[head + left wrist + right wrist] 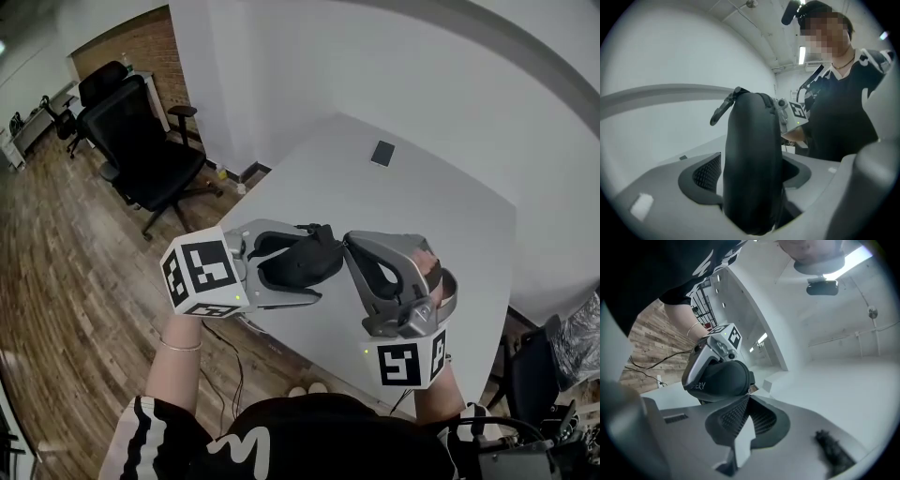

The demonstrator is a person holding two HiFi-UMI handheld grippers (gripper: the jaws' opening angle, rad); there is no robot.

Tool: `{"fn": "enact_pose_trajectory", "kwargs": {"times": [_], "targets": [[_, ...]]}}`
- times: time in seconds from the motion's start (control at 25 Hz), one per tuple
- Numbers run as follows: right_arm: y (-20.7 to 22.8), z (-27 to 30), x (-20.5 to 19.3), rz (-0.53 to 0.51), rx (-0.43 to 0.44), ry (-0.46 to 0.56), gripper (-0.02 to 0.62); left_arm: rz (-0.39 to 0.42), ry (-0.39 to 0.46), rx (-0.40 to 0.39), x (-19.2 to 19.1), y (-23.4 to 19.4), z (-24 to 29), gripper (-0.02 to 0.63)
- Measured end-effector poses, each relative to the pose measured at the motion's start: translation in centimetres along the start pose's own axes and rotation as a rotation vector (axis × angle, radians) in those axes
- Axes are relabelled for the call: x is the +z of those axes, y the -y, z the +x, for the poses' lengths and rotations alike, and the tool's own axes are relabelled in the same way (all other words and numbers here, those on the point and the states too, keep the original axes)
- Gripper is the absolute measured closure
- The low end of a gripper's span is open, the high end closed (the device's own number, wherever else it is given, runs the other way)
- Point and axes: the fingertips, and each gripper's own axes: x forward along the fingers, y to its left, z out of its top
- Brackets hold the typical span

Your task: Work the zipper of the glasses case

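White table [394,211] | 1 glasses case [298,255] | left tongs [311,265] + right tongs [350,241]: 2

On my feed the operator wears a black top [319,436] with white print. I note white stripes on the black left sleeve [141,433] and a thin bracelet [180,346] at the left wrist.

Left gripper [319,272]: light grey moulded shell. It carries a white left cube [200,272] of black square markers, with a small green light at the edge.

Right gripper [352,246]: same grey shell, matching right cube [411,362].

Pads [733,414]: dark, fine ribbed grid.

Lettering [698,386] on the left shell ends "ERY".
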Motion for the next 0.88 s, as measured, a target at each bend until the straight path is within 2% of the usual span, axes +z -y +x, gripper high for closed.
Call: {"fn": "enact_pose_trajectory", "kwargs": {"times": [0.16,0.24,0.36,0.44,0.64,0.88], "targets": [[0.1,0.2,0.5,0.006,0.008,0.019,0.591,0.114,-0.007,0.189,0.5,-1.3,0.3,0.218],[0.2,0.3,0.9,0.010,0.004,0.029,0.591,0.160,-0.013,0.239,0.9,-1.6,0.6,0.216],[0.6,0.2,1.2,0.024,-0.013,0.034,0.591,0.184,0.028,0.293,1.6,-1.6,0.9,0.233],[0.6,0.2,1.2,0.044,-0.011,0.044,0.591,0.168,0.050,0.295,1.7,-1.4,0.9,0.329],[0.1,0.4,0.5,0.073,0.013,0.055,0.591,0.087,0.046,0.254,1.0,-1.1,1.0,0.345],[-0.2,0.6,0.1,0.102,0.009,0.078,0.591,0.013,0.143,0.195,2.2,-0.5,0.9,0.347]]}}
